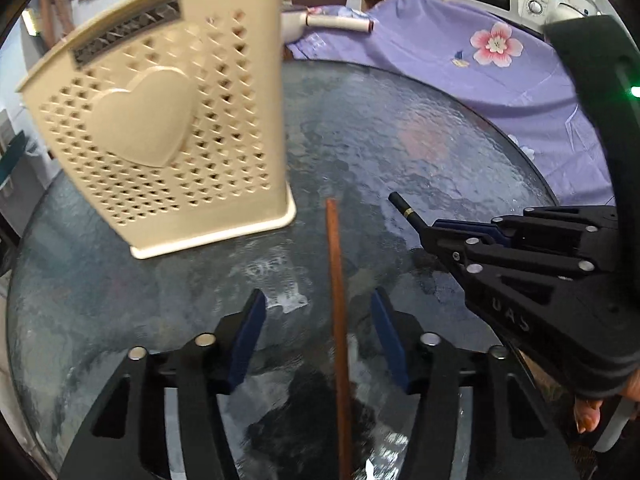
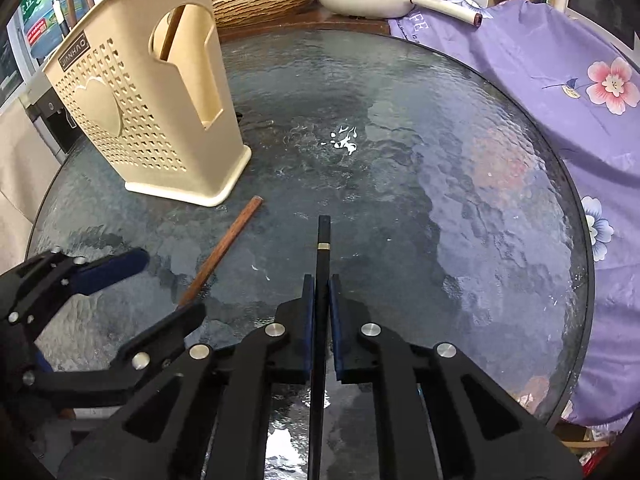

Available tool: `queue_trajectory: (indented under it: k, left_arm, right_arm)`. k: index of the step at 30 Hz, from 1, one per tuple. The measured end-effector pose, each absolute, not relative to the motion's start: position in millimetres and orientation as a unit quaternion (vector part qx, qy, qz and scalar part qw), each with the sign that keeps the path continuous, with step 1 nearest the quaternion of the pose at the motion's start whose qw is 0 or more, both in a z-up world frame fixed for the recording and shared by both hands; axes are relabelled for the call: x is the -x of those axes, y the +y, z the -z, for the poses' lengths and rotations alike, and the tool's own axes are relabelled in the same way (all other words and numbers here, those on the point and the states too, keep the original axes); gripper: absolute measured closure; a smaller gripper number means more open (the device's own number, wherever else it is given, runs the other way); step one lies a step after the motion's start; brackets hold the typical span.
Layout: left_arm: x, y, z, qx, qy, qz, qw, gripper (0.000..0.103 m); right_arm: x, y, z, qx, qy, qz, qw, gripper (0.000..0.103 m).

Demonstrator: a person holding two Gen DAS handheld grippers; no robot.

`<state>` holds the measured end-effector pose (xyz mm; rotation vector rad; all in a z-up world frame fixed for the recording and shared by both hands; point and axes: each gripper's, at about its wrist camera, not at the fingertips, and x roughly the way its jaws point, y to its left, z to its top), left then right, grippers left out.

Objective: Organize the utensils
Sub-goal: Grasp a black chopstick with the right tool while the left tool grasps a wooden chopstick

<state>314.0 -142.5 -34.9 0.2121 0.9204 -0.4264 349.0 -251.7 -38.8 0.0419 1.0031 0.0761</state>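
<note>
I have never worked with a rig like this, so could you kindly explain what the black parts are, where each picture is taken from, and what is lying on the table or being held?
The black parts are two hand-held grippers, one in each of a person's hands; there is no robot arm. Each carries a wide-angle camera looking along its jaws, so each picture is one gripper's own view.

In the right view, the right gripper has its jaws shut on a black chopstick with a gold band. In the left view, the left gripper has its jaws apart, with a brown wooden chopstick between them, not yet pinched.

Both work over a round textured glass table. On it stands a beige perforated plastic utensil holder with a raised heart, already holding some utensils. A purple flowered cloth lies behind.
</note>
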Motion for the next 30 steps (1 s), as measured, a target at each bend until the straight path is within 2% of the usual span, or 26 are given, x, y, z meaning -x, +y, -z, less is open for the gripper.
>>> queue_trajectory:
  k: [3,8,16,30]
  left_arm:
    - [-320,-147,39,-0.107,0.444,0.2,0.867,0.064]
    - [-328,-150,40,-0.11,0.444,0.199,0.867,0.069]
    - [-333,-166,41,-0.123,0.437,0.199,0.869,0.096]
    - [-320,-133,12,-0.055,0.414,0.195,0.887,0.097]
  right_arm:
    - [-351,-256,39,-0.018,0.483,-0.036,0.875,0.095]
    - [-355,-259,38,-0.015,0.484,-0.038,0.874,0.095]
    - [-358,-258,40,-0.007,0.485,-0.037,0.874,0.095]
    - [-351,-267,35,-0.069,0.461,-0.07,0.882,0.095]
